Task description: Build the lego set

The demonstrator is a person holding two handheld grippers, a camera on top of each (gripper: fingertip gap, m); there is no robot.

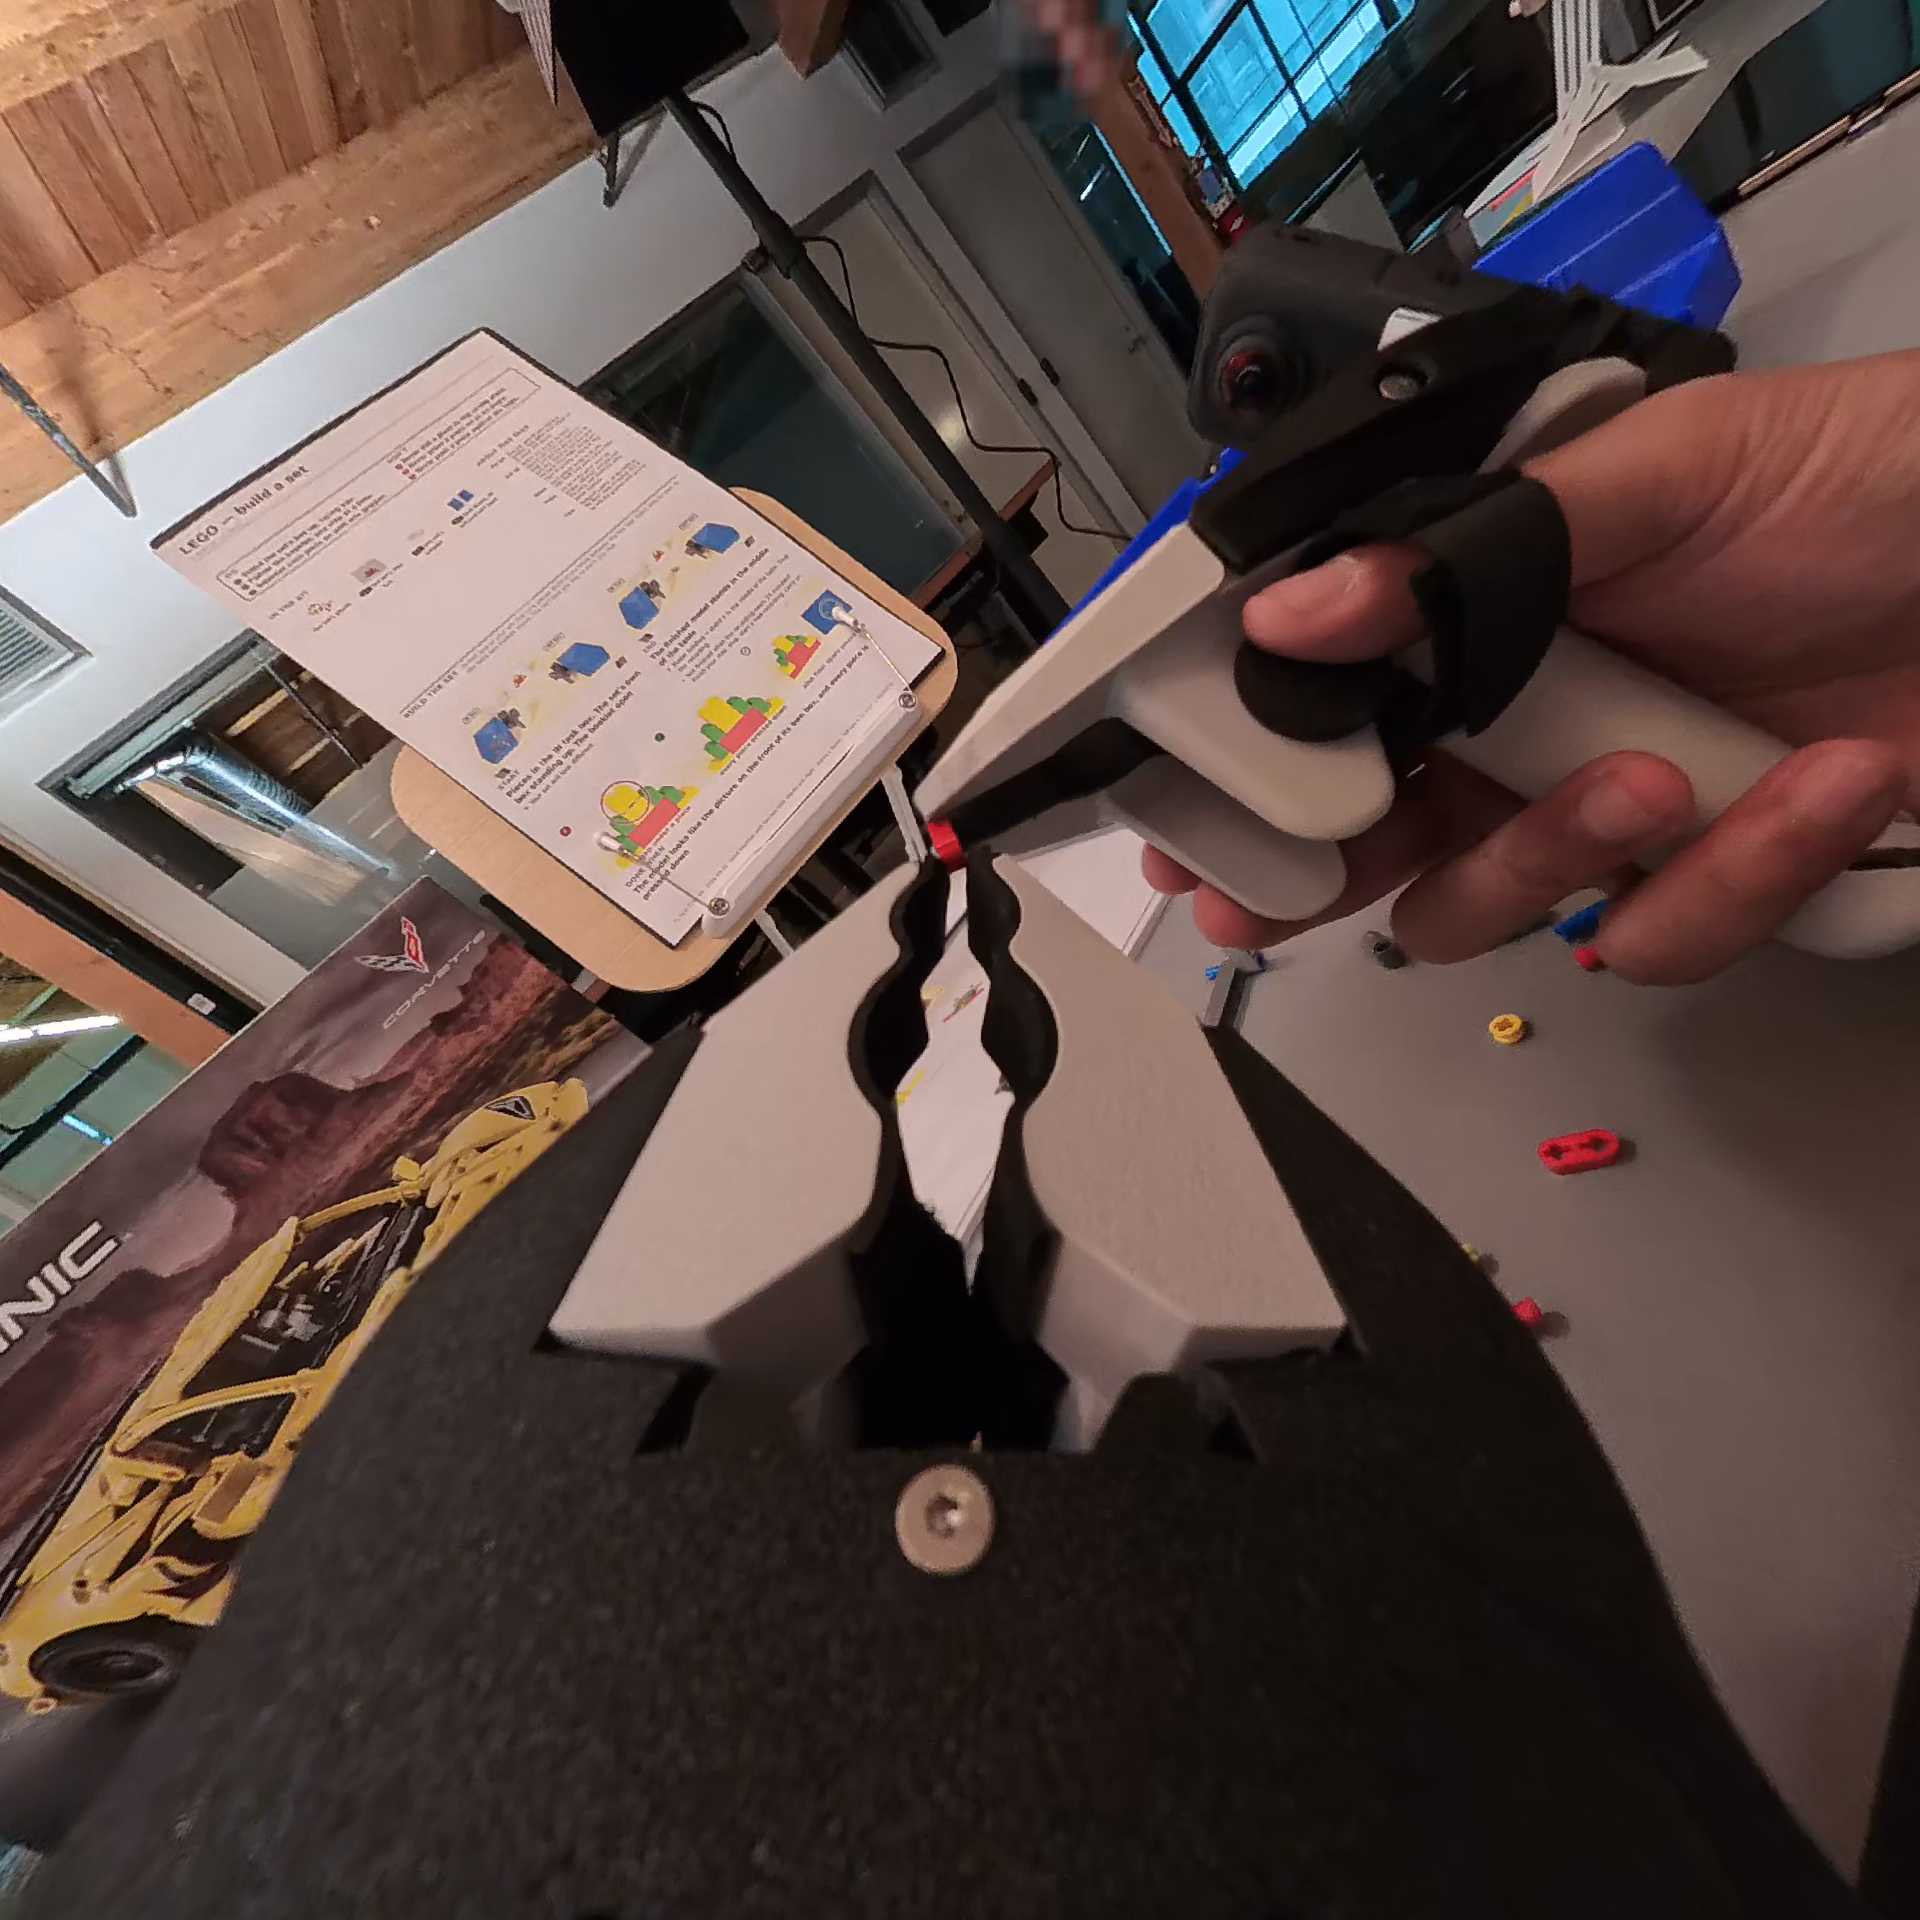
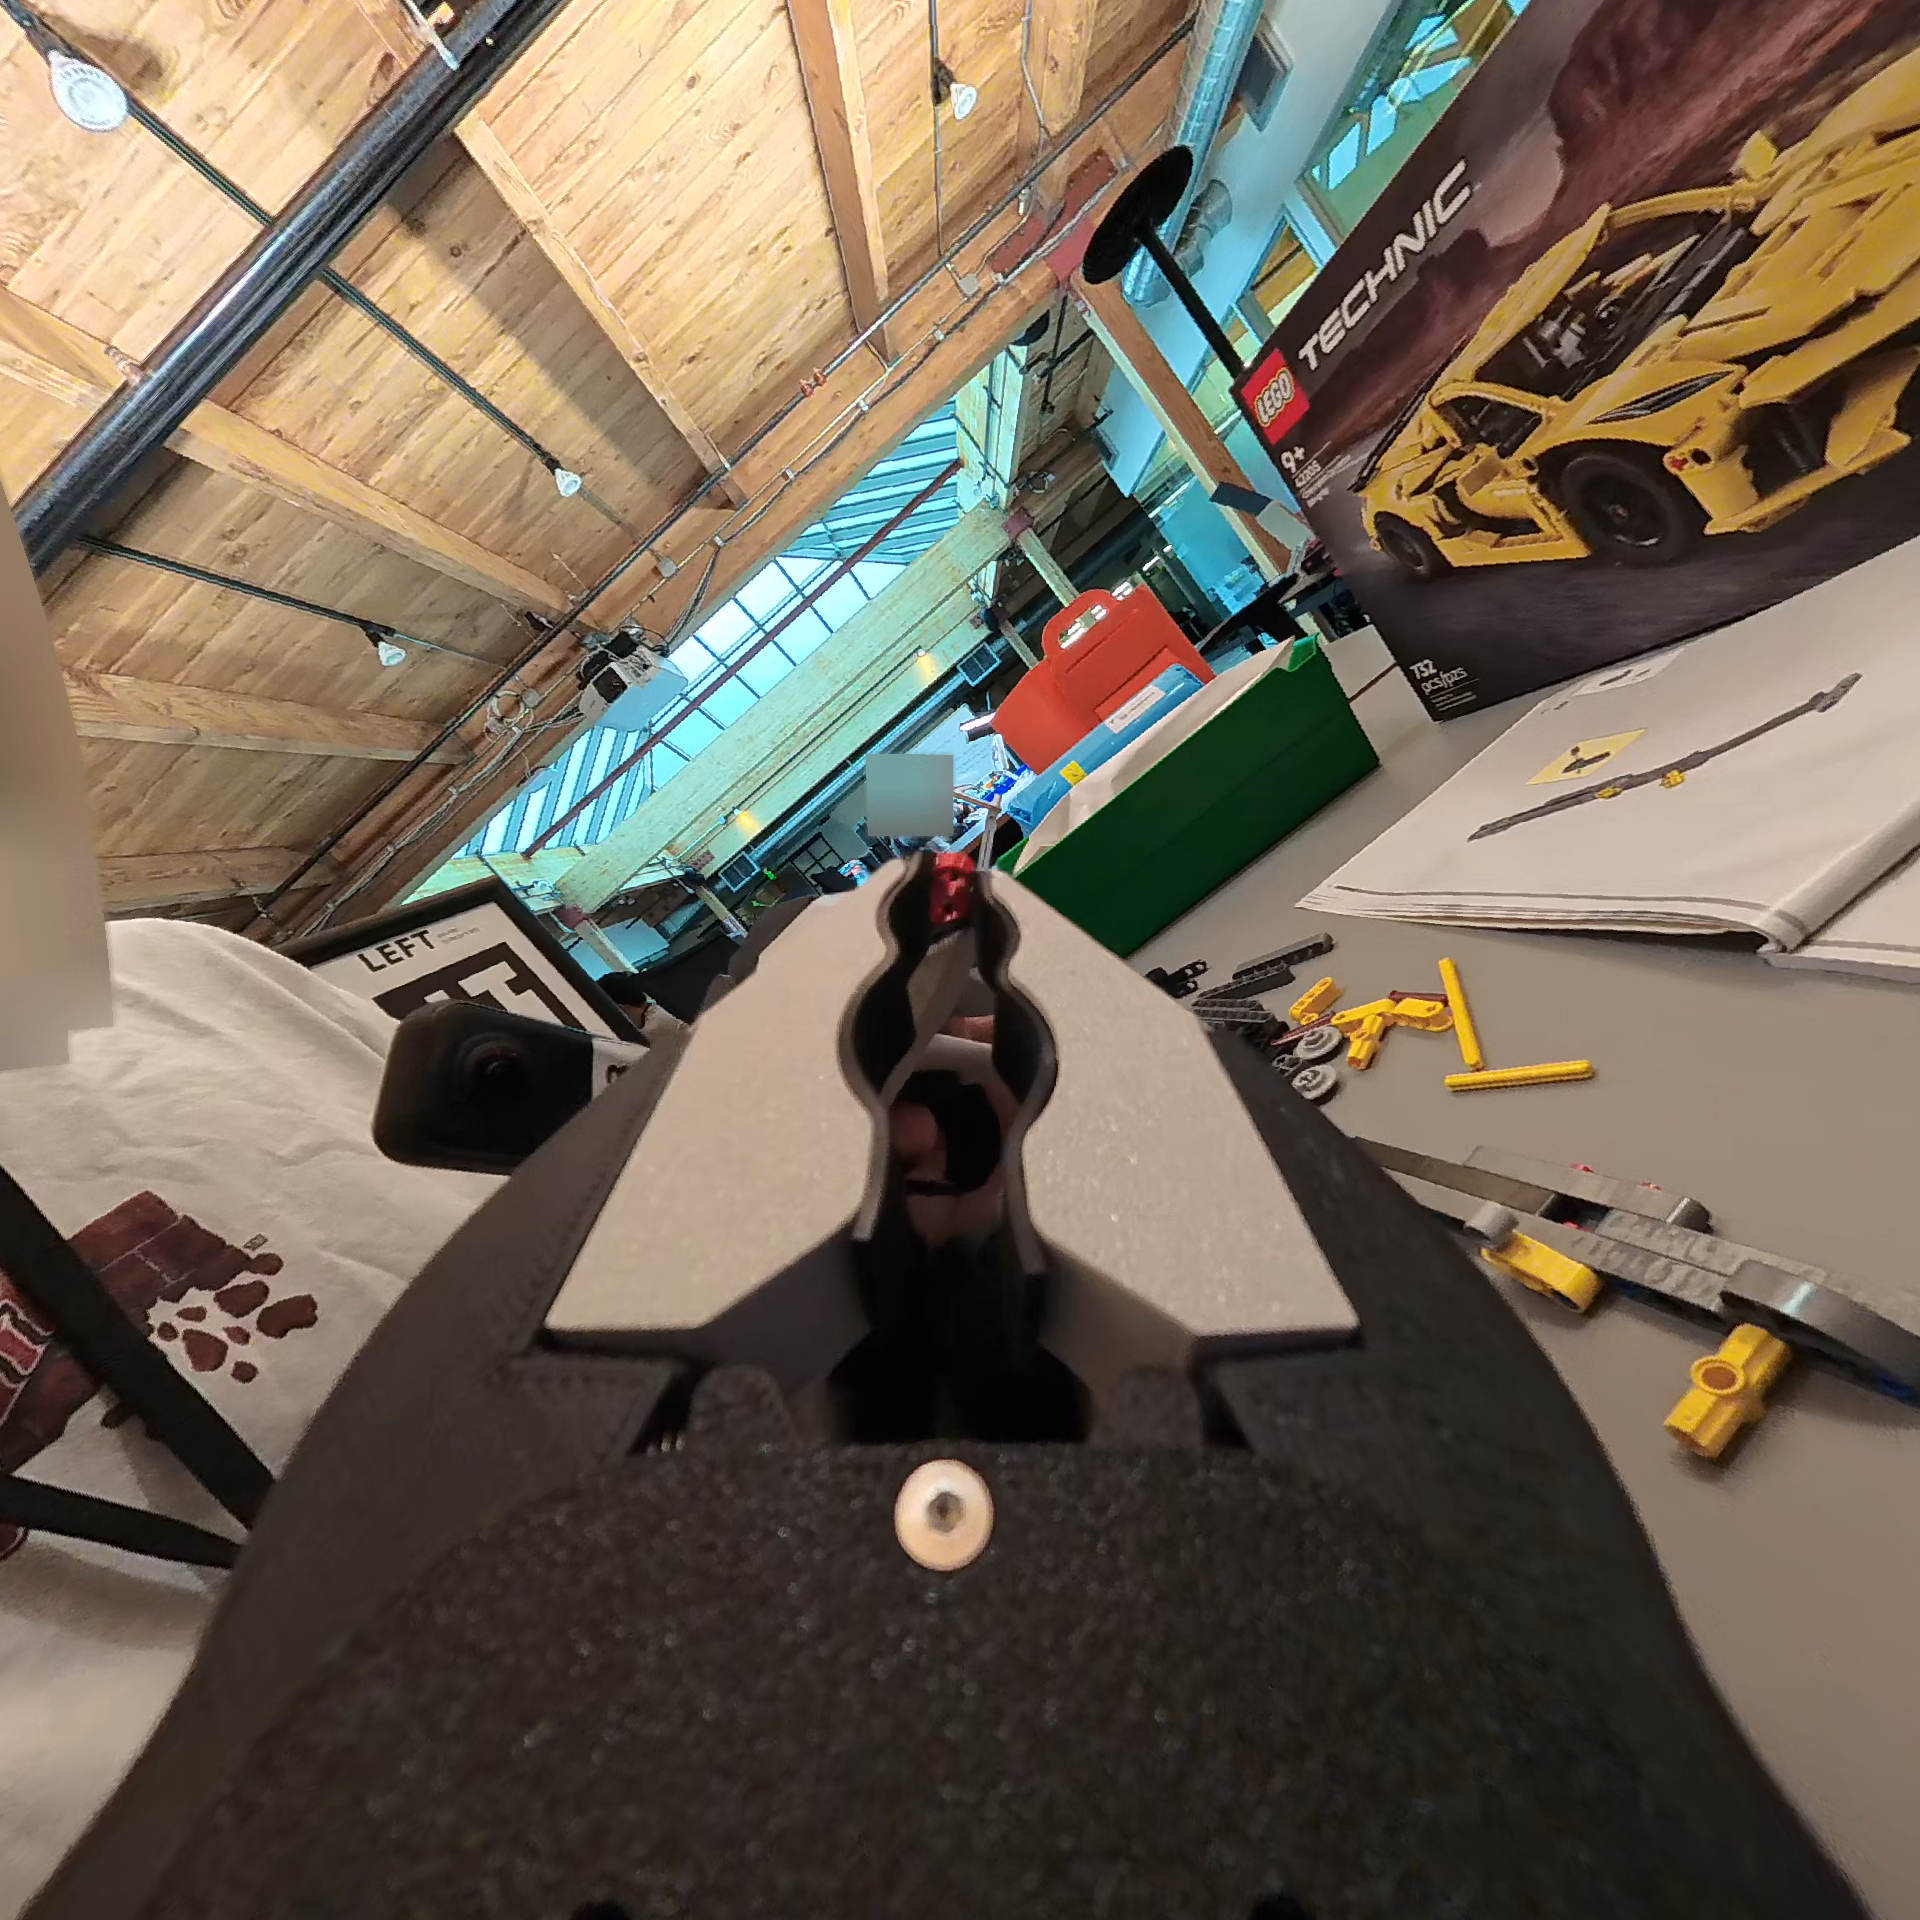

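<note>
Above the worktop (image 1: 1714, 1455), the right tool (image 2: 951, 883) pinches a small red piece (image 2: 951, 896) at its nearly closed tips, meeting the left tool (image 1: 951, 873), whose narrow-gapped tips' grip I cannot tell.

You get bright, even indoor light; blue-tinted daylight comes through the windows (image 1: 1247, 94) and skylights (image 2: 727, 665). Wide-angle bending tilts the ceiling beams (image 2: 623, 260). Shadows on the grey surface (image 1: 1662, 1351) are soft, and edges smear slightly.
</note>
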